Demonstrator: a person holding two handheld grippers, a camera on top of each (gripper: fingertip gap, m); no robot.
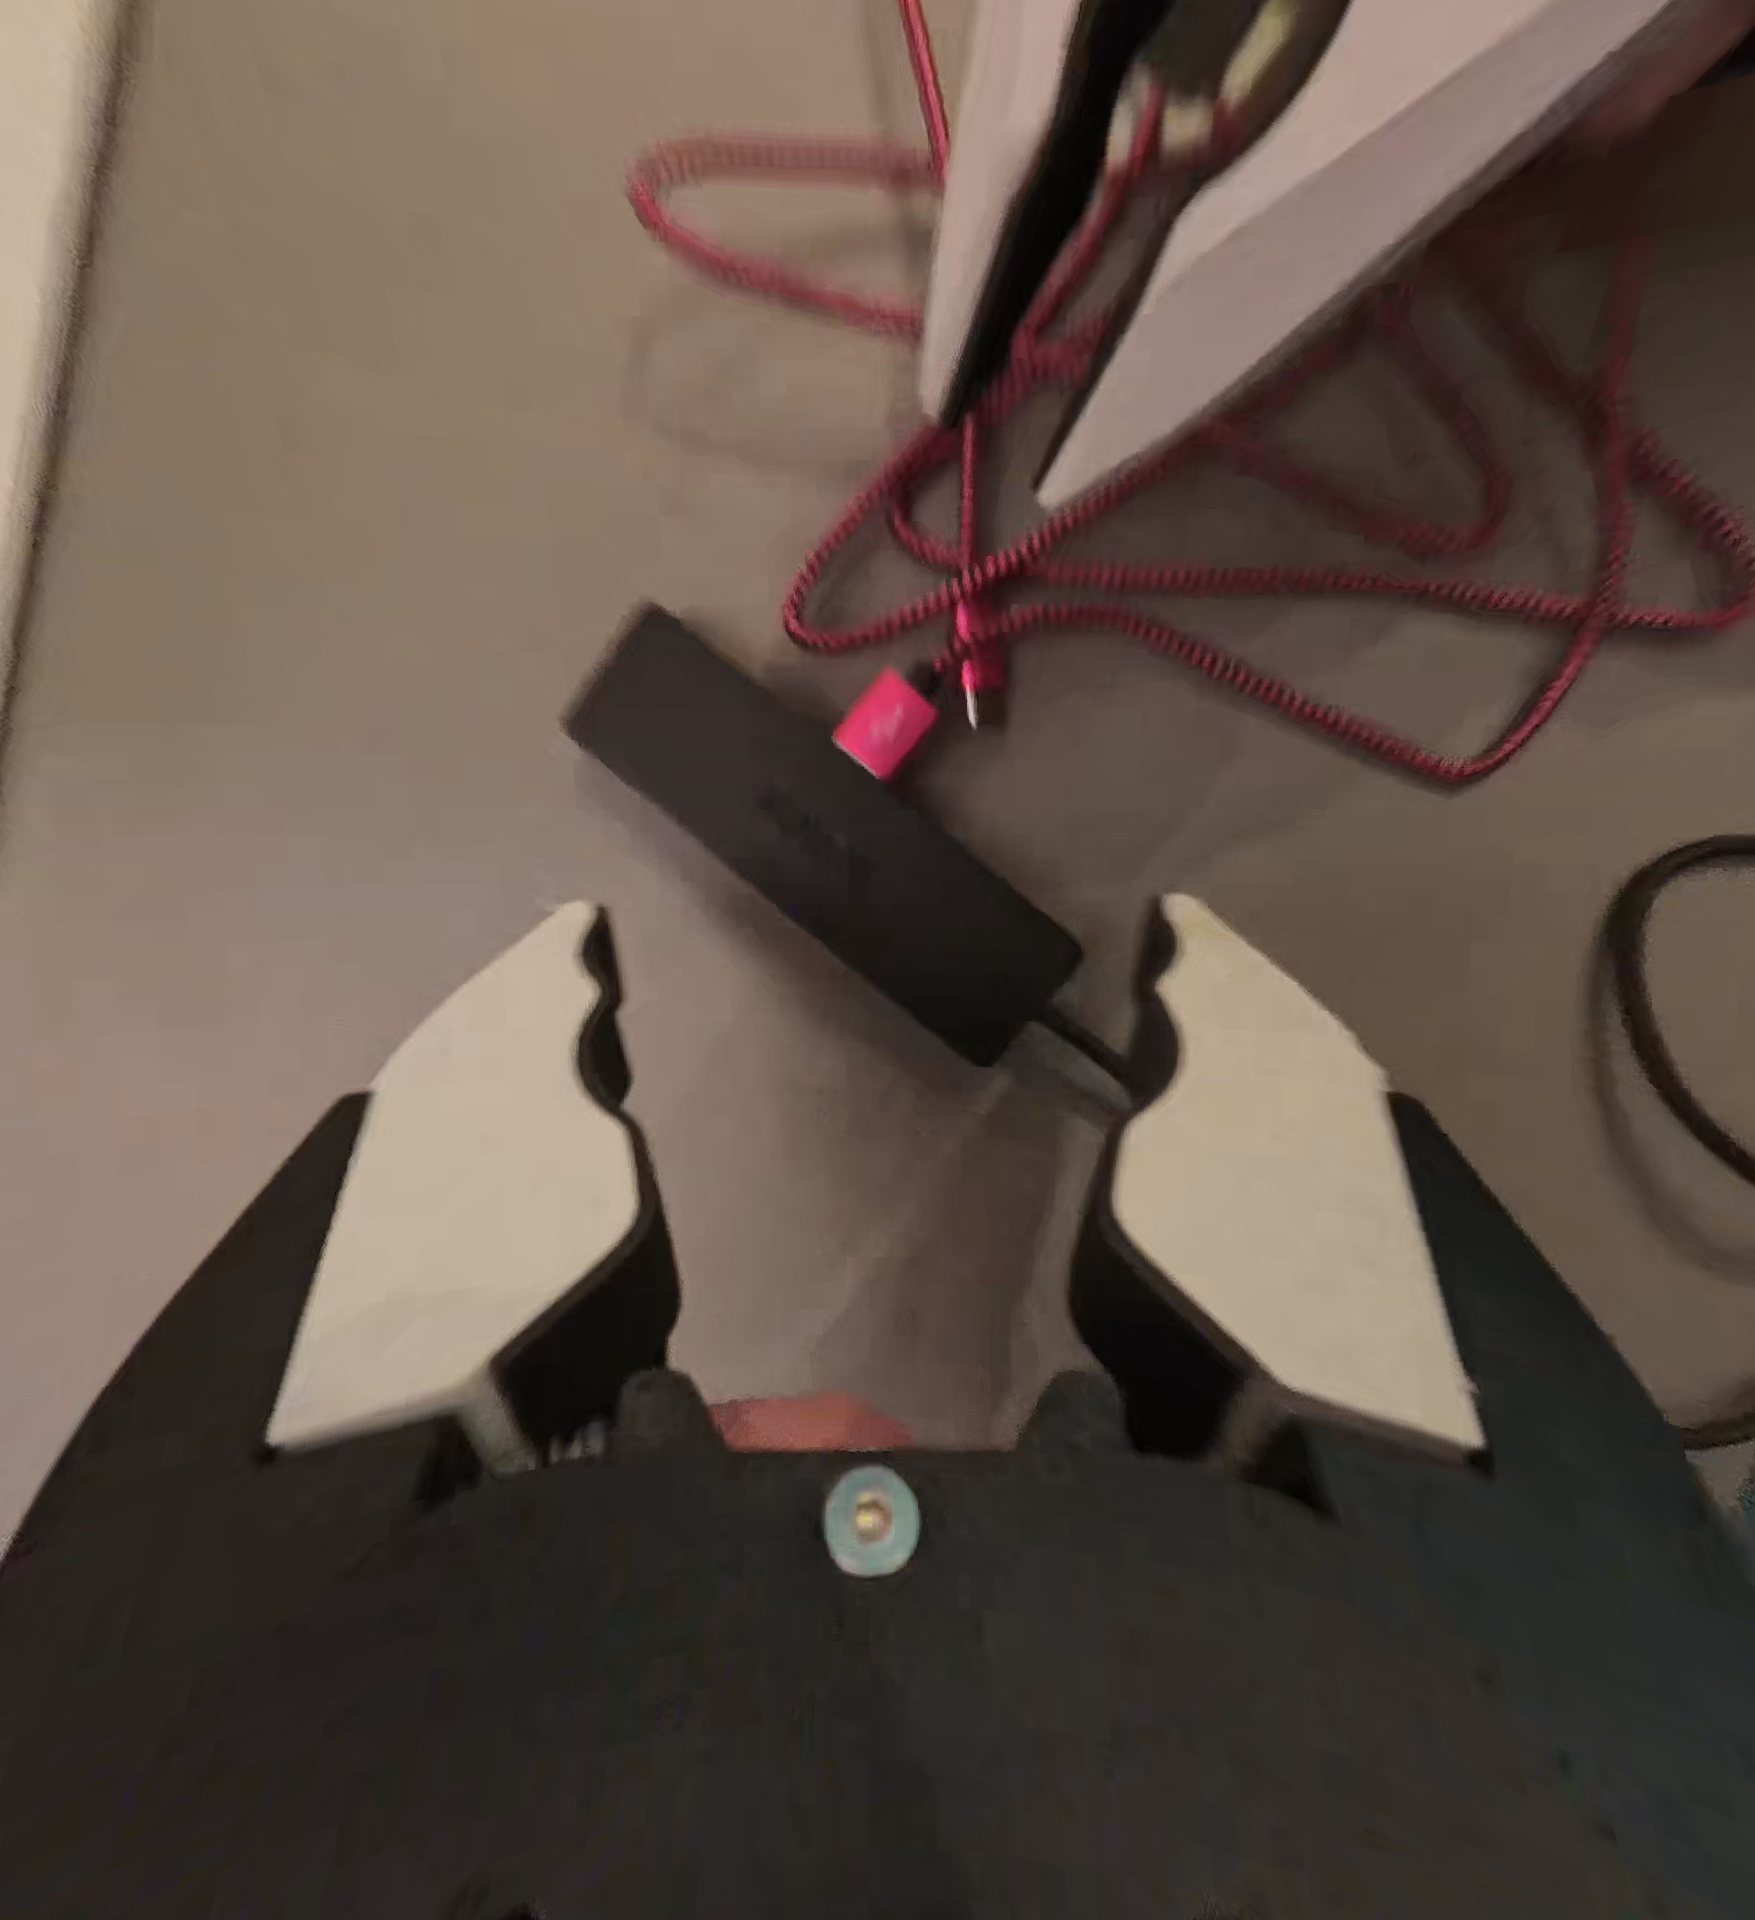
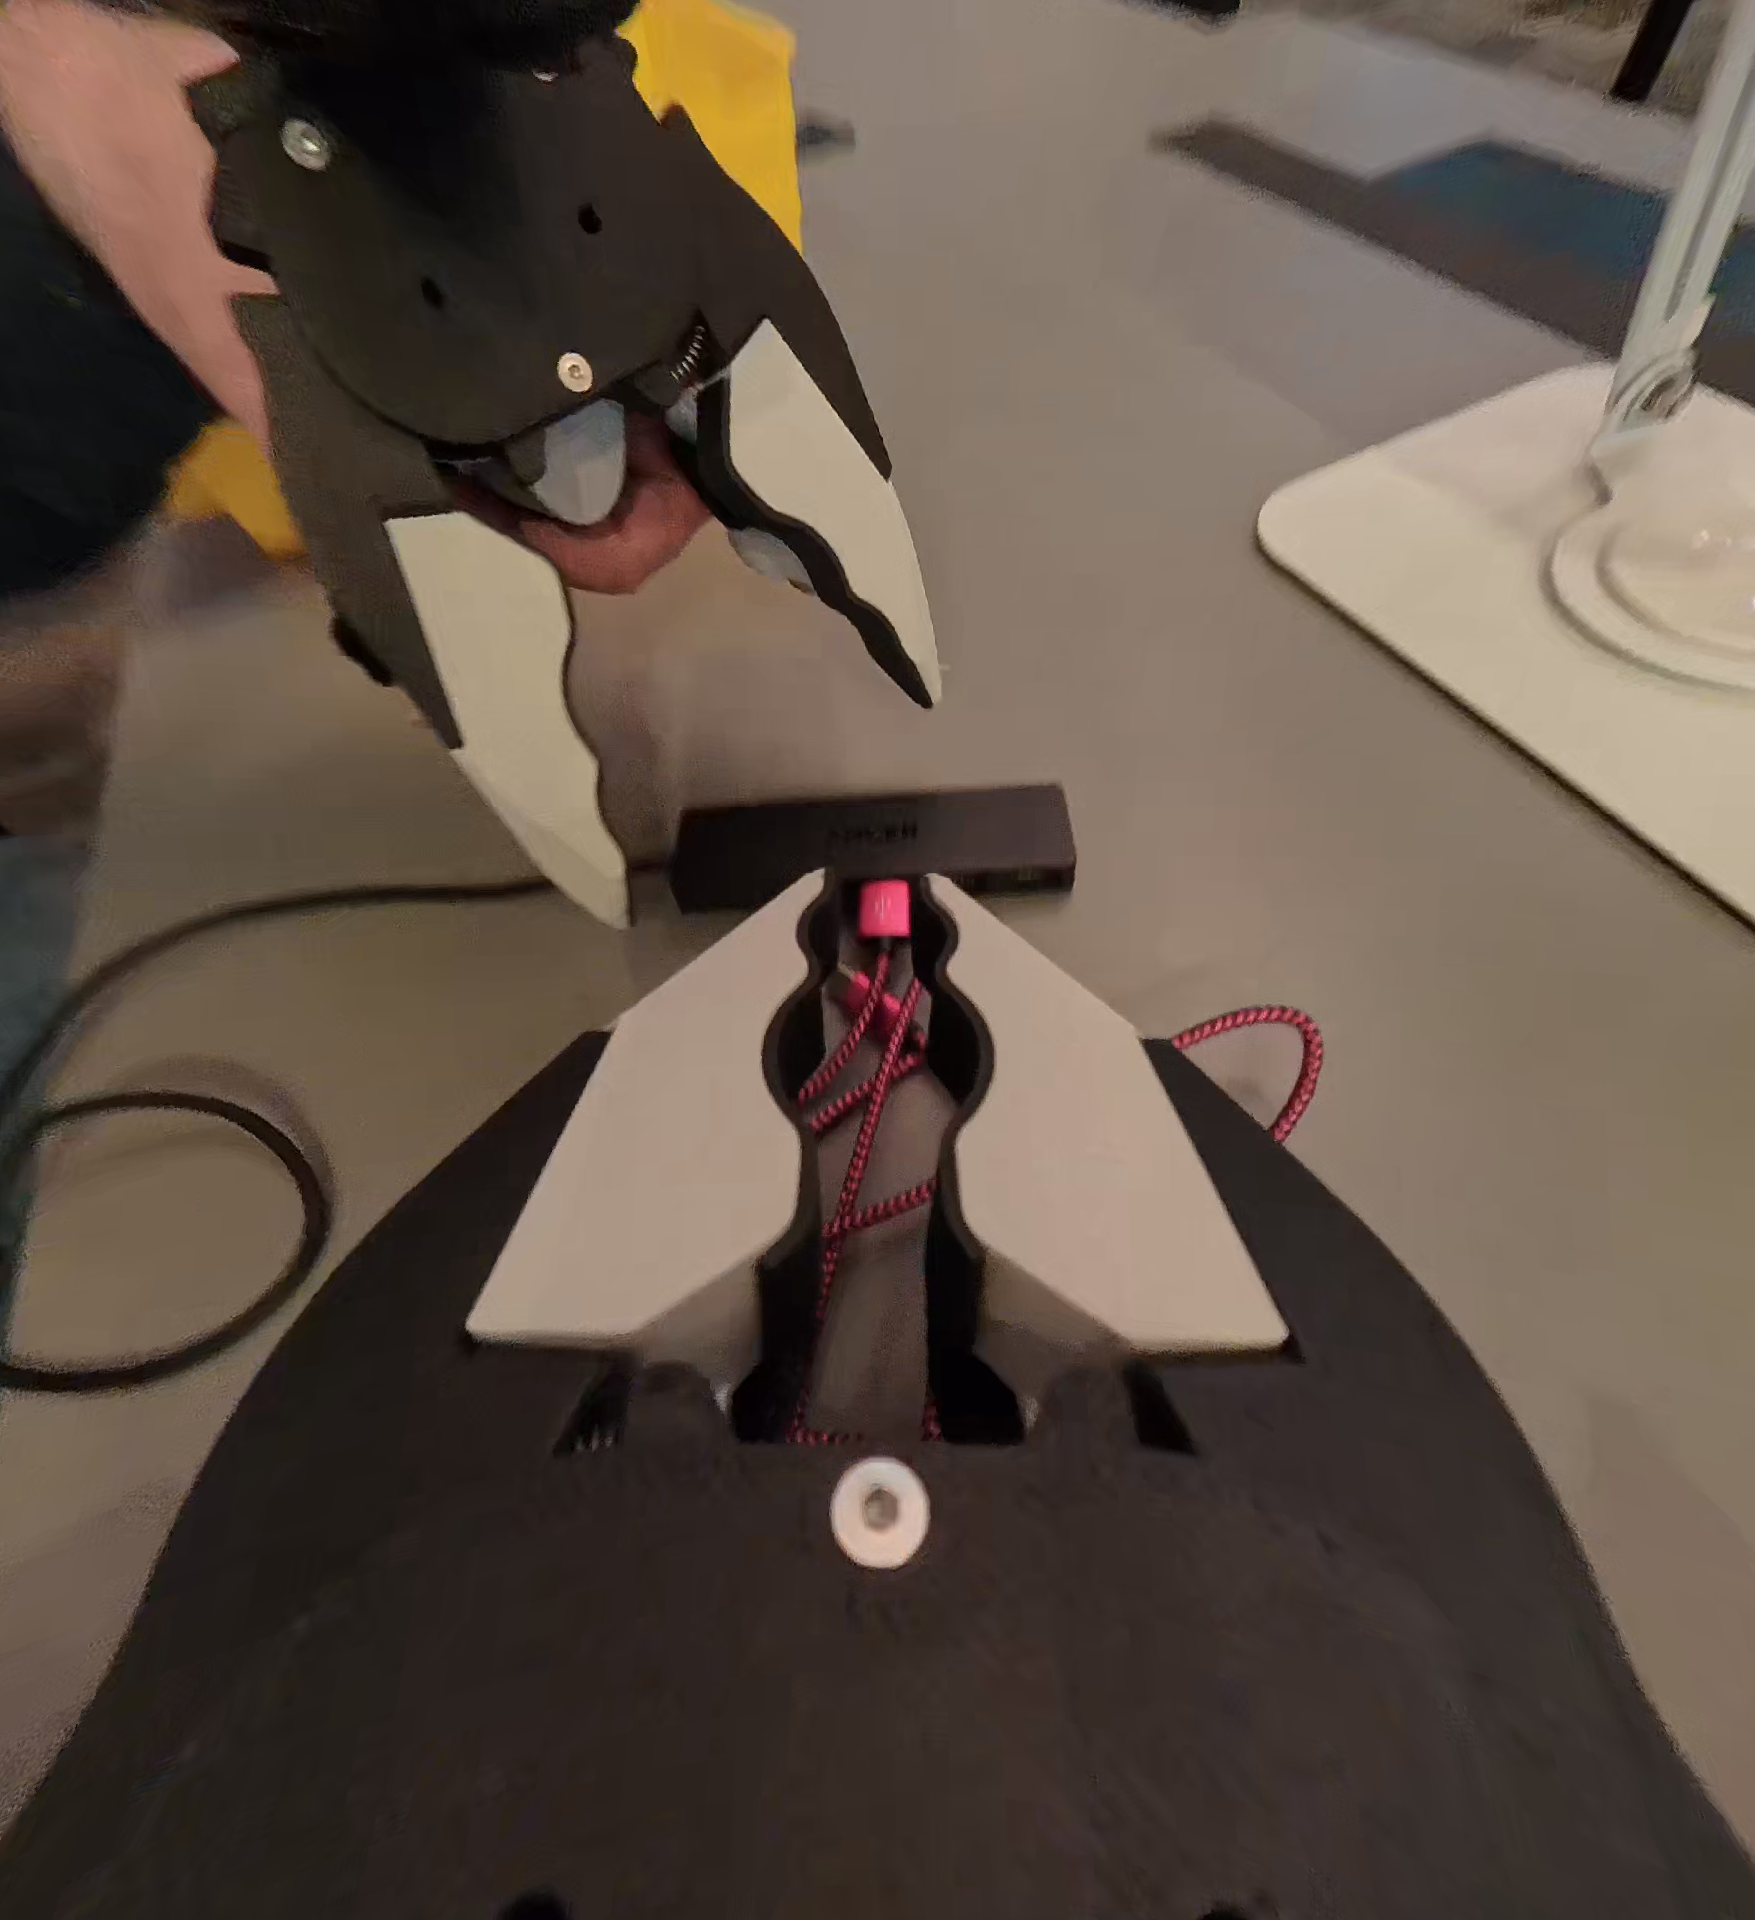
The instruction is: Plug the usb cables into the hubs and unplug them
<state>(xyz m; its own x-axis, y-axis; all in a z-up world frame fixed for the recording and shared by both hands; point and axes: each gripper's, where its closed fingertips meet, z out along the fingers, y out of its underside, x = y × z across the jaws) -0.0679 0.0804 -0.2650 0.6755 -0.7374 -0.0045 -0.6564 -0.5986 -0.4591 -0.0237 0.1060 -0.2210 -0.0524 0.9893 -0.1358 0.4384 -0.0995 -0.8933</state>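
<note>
A black USB hub (image 1: 811, 831) lies slantwise on the grey table; it also shows in the right wrist view (image 2: 873, 831). A pink USB plug (image 1: 883, 724) sits against its long side and looks plugged in; it also shows between my right fingertips (image 2: 883, 909). Its pink braided cable (image 1: 1268, 582) lies in loops behind. My left gripper (image 1: 878, 914) is open and empty, just above the hub's cable end, and also shows in the right wrist view (image 2: 769, 805). My right gripper (image 2: 881, 888) hovers above the plug, nearly shut with cable strands (image 2: 852, 1101) running between its fingers.
The hub's black lead (image 2: 125, 1143) curls on the table to the left; it also shows in the left wrist view (image 1: 1662, 1039). A white lamp base (image 2: 1579, 623) stands at the right. A yellow object (image 2: 727, 104) lies behind the left gripper. A hand (image 2: 603, 540) holds that gripper.
</note>
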